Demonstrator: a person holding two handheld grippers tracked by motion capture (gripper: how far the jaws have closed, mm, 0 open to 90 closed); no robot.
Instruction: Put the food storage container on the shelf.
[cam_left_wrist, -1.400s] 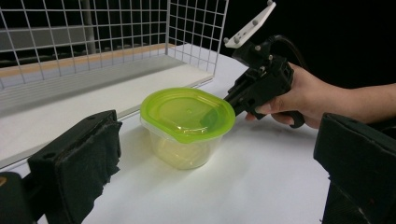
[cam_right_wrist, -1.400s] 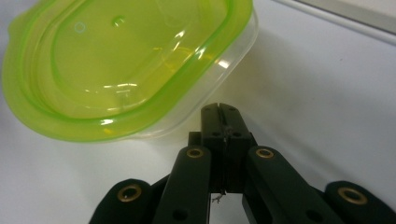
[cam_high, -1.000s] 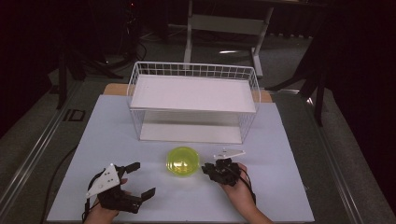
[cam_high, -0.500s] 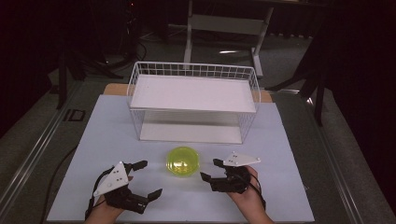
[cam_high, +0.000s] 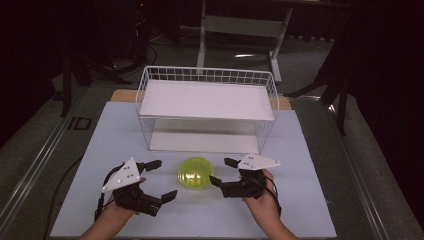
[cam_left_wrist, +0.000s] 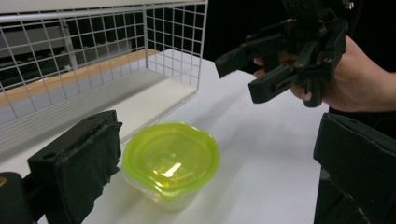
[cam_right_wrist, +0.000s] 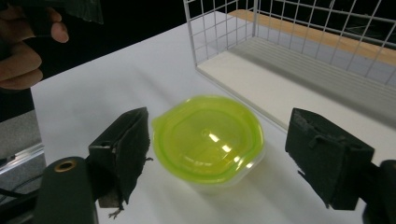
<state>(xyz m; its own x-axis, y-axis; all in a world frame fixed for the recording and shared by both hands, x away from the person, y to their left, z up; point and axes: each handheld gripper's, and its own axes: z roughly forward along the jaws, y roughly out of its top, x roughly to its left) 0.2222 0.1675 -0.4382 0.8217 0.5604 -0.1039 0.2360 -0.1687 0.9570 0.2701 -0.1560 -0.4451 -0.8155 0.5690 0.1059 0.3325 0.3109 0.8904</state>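
A clear tub with a yellow-green lid (cam_high: 195, 173) stands on the white tabletop in front of the wire basket. My left gripper (cam_high: 165, 178) hovers just left of it, open, jaws pointing at the tub. My right gripper (cam_high: 220, 171) hovers just right of it; its jaws have just been opening and stand wide, with nothing pressed between them. In the left gripper view the tub (cam_left_wrist: 170, 158) lies beyond my open jaws (cam_left_wrist: 219, 172), with the right gripper (cam_left_wrist: 236, 79) behind it. In the right gripper view the tub (cam_right_wrist: 208, 137) sits ahead, framed by the two spread pads (cam_right_wrist: 123, 149).
A white wire basket (cam_high: 207, 107) with a white shelf board stands behind the tub, its open front facing me. The white tabletop (cam_high: 300, 150) has bare room on both sides. Dark floor and stand legs surround the table.
The right gripper's jaws went from shut to wide open and swung to face the tub. Both hands rose a little, and the left gripper came nearer the tub.
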